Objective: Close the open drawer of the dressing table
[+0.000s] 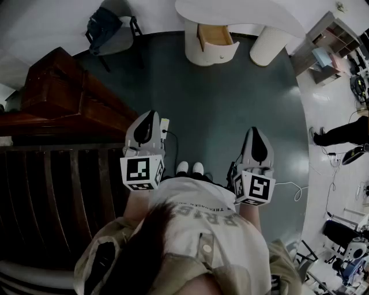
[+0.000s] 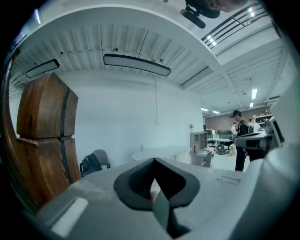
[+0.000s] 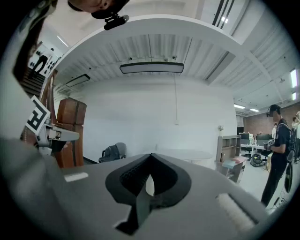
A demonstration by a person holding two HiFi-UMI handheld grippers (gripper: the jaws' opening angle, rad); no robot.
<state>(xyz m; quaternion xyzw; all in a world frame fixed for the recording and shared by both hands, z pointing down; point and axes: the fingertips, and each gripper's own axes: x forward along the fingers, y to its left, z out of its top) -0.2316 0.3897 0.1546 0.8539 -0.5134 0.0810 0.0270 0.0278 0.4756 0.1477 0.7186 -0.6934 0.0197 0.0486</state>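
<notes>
**Left hand-held gripper (image 1: 148, 115) and right hand-held gripper (image 1: 255, 130) clenched on nothing, light wooden drawer (image 1: 214, 34) open at the far wall**

Both hand-held grippers sit side by side near the person's body, above a pair of white shoes (image 1: 190, 168). Each has its jaws pressed together with nothing between them. A dark grey-green floor (image 1: 219, 103) stretches away to the white curved-top dressing table (image 1: 248, 14). The drawer stands pulled out of the table's left rounded pedestal, well apart from both grippers. At left rises a brown wooden cabinet (image 1: 57, 86). At far left a grey chair (image 1: 118, 37) carries a dark backpack (image 1: 102, 24) by the white wall. At right the floor turns pale, where an open shelf unit (image 1: 331, 37) and a person in dark clothes (image 1: 346, 132) stand.
</notes>
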